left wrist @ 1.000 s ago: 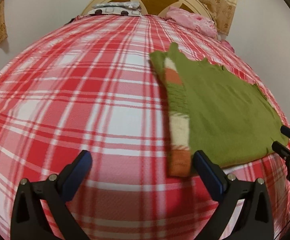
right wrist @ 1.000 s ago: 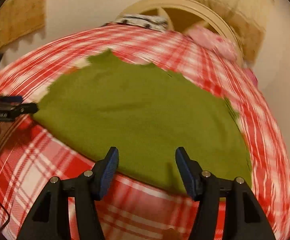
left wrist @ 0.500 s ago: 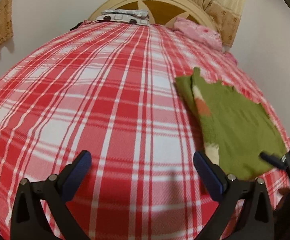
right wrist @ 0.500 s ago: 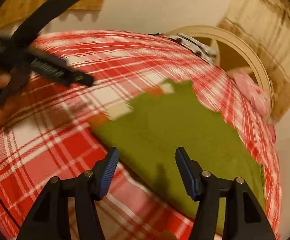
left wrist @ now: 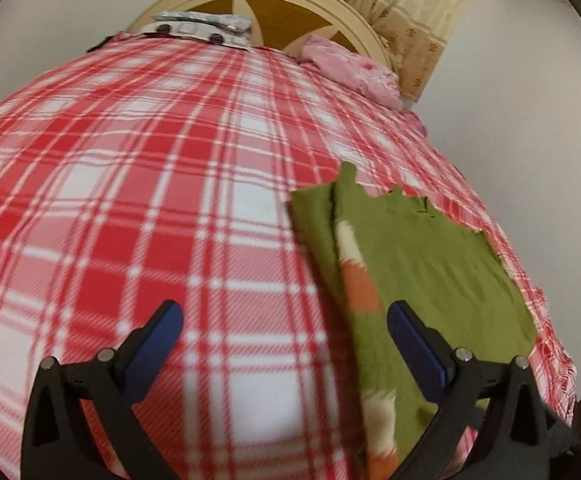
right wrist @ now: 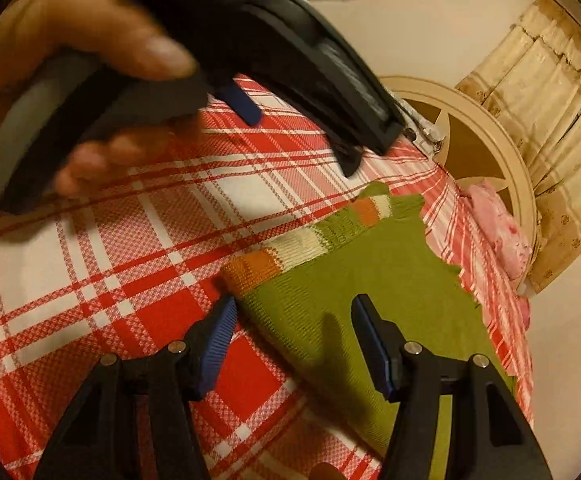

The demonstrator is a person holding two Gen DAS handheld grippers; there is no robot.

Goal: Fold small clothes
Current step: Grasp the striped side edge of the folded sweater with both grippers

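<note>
Folded green sweater (left wrist: 430,264) lies lengthwise toward the headboard (left wrist: 290,8); both grippers' jaws spread.

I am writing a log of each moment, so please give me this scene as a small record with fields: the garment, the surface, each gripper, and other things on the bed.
garment: green knit top, lying flat, with an orange and cream striped band along one edge
surface: red and white plaid bedsheet
left gripper: jaws open, holding nothing, above the sheet beside the garment's striped edge
right gripper: jaws open, holding nothing, over the garment's near corner
other things: pink cloth near the headboard
</note>
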